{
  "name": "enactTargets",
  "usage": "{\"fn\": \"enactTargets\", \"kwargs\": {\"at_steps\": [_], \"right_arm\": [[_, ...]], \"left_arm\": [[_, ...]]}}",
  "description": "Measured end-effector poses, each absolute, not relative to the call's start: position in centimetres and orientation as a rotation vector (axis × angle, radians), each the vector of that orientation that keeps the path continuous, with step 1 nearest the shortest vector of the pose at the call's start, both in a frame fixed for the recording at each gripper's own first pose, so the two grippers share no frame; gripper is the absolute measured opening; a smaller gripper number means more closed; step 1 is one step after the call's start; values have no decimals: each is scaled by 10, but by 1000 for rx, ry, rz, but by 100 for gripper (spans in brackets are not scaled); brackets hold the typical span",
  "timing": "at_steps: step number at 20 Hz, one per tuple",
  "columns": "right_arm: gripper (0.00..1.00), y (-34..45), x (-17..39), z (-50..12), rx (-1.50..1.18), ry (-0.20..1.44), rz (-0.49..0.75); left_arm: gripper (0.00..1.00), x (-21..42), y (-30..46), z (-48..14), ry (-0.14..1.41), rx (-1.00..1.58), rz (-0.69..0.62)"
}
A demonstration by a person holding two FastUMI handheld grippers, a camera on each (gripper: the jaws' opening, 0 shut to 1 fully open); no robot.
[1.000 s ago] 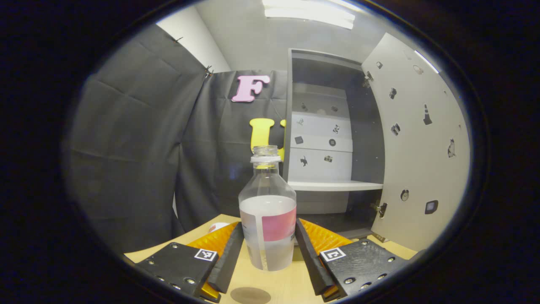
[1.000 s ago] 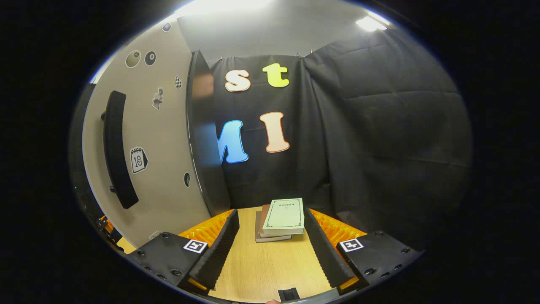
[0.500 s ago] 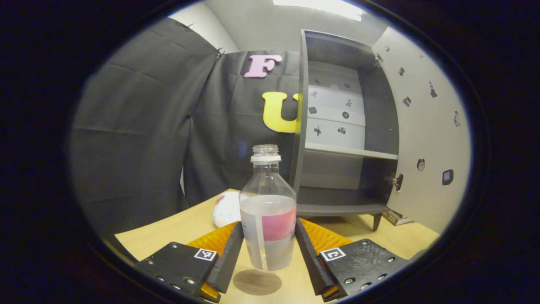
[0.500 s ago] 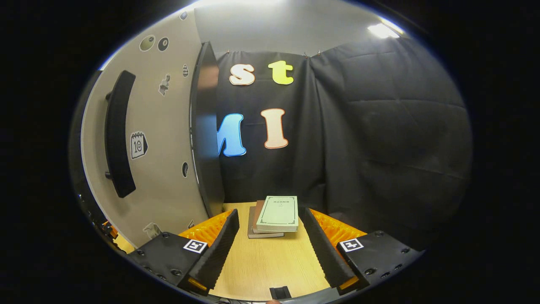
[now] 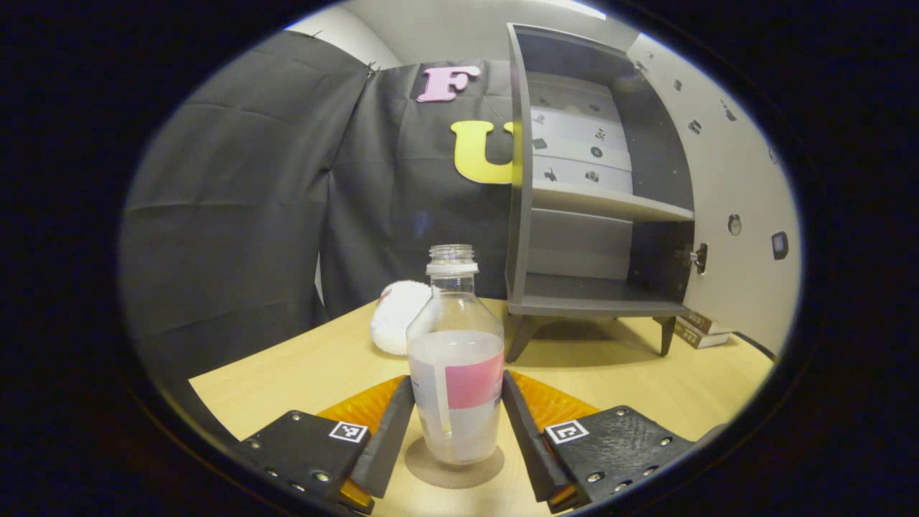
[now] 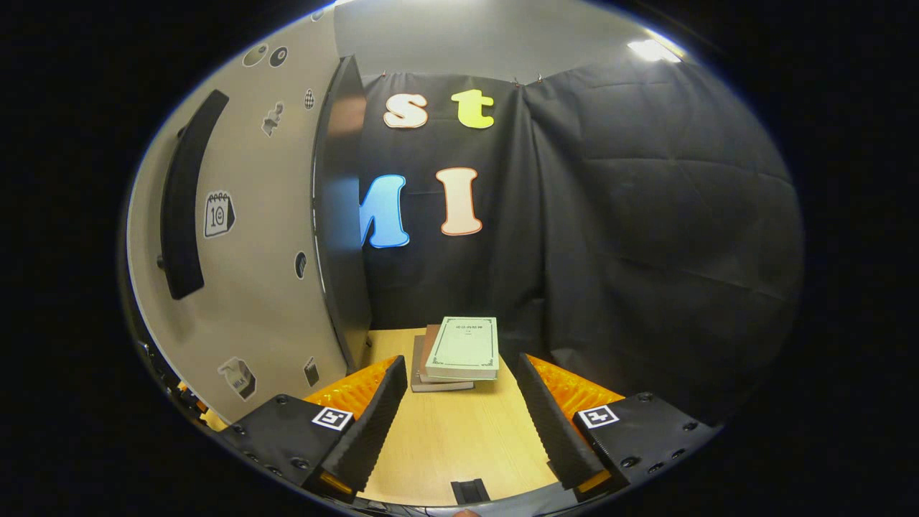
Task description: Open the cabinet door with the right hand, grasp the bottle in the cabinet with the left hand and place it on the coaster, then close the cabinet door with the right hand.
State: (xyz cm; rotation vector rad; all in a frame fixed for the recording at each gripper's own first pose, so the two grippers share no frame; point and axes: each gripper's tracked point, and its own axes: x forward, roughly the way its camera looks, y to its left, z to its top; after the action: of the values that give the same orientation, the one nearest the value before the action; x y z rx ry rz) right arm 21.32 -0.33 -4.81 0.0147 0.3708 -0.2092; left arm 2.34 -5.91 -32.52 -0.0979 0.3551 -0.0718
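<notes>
A capless clear bottle (image 5: 455,388) with a pink and white label, half full of water, stands upright on a round brown coaster (image 5: 452,478) on the wooden table. My left gripper (image 5: 457,379) is shut on it, one finger pressing each side of the label. Behind it stands the grey cabinet (image 5: 596,287), its shelves bare and its pale door (image 5: 739,201) swung wide to the right. In the right gripper view my right gripper (image 6: 459,402) is open over the table, holding nothing. The door (image 6: 251,287) with its black handle (image 6: 183,208) is close on its left.
A white plush object (image 5: 397,327) lies on the table (image 5: 301,373) left of the cabinet. A stack of books (image 6: 459,348) lies just ahead of the right gripper, near the booth wall; the books (image 5: 700,332) also show beneath the open door.
My left gripper has come down with the bottle, which hung above the coaster and now rests on it. The right gripper has sunk slightly beside the door, still open.
</notes>
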Motion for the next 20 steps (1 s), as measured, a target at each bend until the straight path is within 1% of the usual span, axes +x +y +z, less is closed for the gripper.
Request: {"fn": "enactTargets", "kwargs": {"at_steps": [2, 3, 4, 5, 7, 8, 11, 12, 13, 14, 15, 16, 19, 20], "right_arm": [[92, -3, 210, -51, 2, 384, -209], [98, -3, 210, -53, 3, 387, -208], [92, -1, 210, -52, 4, 387, -207], [92, 0, 211, -52, 2, 386, -206], [92, 2, 210, -50, -5, 383, -201], [98, 2, 210, -50, -7, 381, -199], [98, 6, 210, -52, -11, 383, -192], [98, 7, 211, -53, -9, 387, -189], [98, 8, 210, -55, -8, 390, -187], [98, 8, 210, -57, -5, 394, -185], [93, 9, 210, -58, -2, 396, -182], [98, 9, 211, -57, 4, 394, -180], [98, 11, 214, -54, 16, 377, -174], [93, 11, 215, -53, 16, 372, -170]], "left_arm": [[72, 21, -61, -334, 365, -95, -68], [72, 21, -63, -339, 370, -98, -65], [75, 19, -64, -341, 370, -99, -62], [72, 16, -65, -343, 375, -100, -60], [72, 13, -64, -342, 364, -91, -55], [75, 11, -63, -341, 363, -91, -55], [75, 8, -67, -341, 375, -82, -59], [72, 8, -66, -340, 379, -73, -56], [76, 7, -66, -340, 388, -66, -55], [79, 5, -67, -339, 397, -60, -56], [80, 4, -68, -336, 402, -53, -55], [82, 3, -69, -332, 409, -49, -59], [80, 6, -67, -309, 379, -31, -60], [82, 7, -66, -301, 373, -26, -61]]}}
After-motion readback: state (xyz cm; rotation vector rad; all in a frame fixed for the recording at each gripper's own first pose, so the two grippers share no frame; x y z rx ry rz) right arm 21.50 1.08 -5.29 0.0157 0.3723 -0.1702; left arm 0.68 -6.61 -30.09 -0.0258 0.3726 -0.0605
